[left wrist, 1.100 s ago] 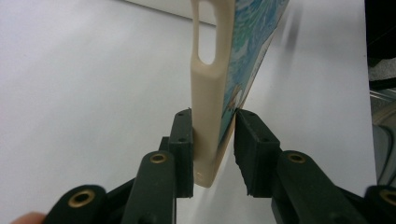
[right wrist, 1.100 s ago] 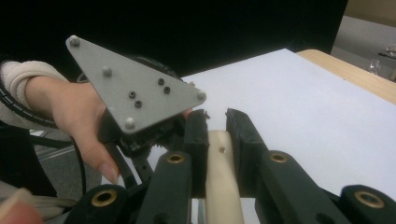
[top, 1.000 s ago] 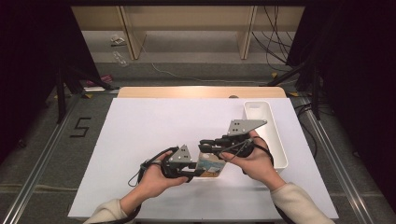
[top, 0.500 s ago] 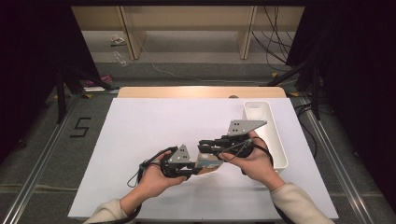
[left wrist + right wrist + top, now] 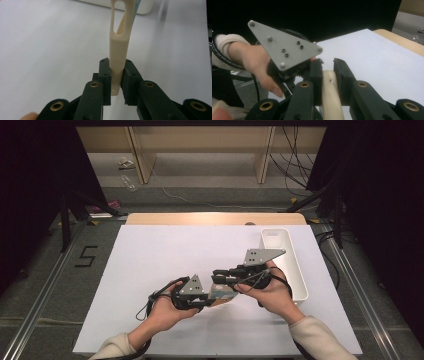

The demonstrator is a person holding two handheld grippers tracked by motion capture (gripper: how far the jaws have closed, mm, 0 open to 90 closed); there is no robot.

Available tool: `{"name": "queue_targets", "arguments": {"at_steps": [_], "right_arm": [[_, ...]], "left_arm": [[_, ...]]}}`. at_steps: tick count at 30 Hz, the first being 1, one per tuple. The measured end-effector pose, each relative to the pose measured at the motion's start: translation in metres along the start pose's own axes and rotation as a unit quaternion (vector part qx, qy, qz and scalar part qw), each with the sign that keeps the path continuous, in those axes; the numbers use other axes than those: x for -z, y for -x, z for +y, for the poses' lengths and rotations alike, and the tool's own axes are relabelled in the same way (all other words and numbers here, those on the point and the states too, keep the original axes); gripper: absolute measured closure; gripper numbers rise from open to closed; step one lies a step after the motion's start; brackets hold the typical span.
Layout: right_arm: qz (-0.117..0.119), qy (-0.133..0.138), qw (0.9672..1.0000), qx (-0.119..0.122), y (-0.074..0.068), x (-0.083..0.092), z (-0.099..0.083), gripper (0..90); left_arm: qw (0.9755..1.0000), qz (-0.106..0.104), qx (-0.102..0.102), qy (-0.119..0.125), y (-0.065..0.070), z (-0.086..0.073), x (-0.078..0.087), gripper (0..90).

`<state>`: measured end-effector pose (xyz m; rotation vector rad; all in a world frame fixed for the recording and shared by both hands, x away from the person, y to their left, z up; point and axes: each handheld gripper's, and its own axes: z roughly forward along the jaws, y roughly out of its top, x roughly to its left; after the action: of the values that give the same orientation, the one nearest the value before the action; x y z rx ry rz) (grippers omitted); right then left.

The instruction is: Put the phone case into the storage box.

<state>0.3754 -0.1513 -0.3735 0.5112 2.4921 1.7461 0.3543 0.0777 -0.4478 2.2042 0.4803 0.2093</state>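
A cream plastic handle (image 5: 119, 42) hangs above the white table (image 5: 150, 255), near the white bin (image 5: 295, 270). The left gripper (image 5: 117, 75) is clamped on one end. The right gripper (image 5: 327, 65) straddles the other end, jaws slightly apart around it.

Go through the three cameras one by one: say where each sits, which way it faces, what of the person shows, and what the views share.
High view: above the person's side, looking forward and down on the white table; both hands, left gripper and right gripper meet near the white bin.
Left gripper view: on the left gripper, looking along its jaws, clamped on a cream utensil.
Right gripper view: on the right gripper, facing the other hand.
Shared: both gripper views show the cream utensil.
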Motion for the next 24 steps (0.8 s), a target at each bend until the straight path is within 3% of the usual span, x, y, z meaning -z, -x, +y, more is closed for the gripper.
{"name": "queue_targets", "arguments": {"at_steps": [7,13,19,21,22,24], "right_arm": [[-0.007,0.004,0.9999,0.008,0.0013,0.0004,-0.0004,69.7],[-0.018,0.01,0.9997,0.01,0.0035,0.0003,-0.0009,56.0],[-0.042,0.033,0.9986,0.005,0.0044,0.0001,-0.0016,38.5],[-0.064,0.04,0.9971,0.006,0.0047,-0.0001,-0.0013,20.5],[-0.076,0.039,0.9963,0.01,0.0055,0.0001,-0.0013,19.9],[-0.071,0.044,0.9965,-0.001,0.0071,0.0014,-0.0023,19.2]], "left_arm": [[1.0,0.001,-0.003,-0.003,0.0004,0.0003,0.0004,79.5],[1.0,0.003,-0.007,-0.004,0.0006,0.0002,0.0007,79.7],[1.0,0.007,-0.004,-0.005,-0.0001,-0.0002,0.001,79.7],[1.0,0.008,-0.003,-0.005,-0.0004,-0.0003,0.0012,79.8],[1.0,0.008,-0.002,-0.004,-0.0004,-0.0001,0.0014,79.7],[0.9999,0.009,-0.002,-0.004,-0.0003,0.0,0.0015,79.8]]}}
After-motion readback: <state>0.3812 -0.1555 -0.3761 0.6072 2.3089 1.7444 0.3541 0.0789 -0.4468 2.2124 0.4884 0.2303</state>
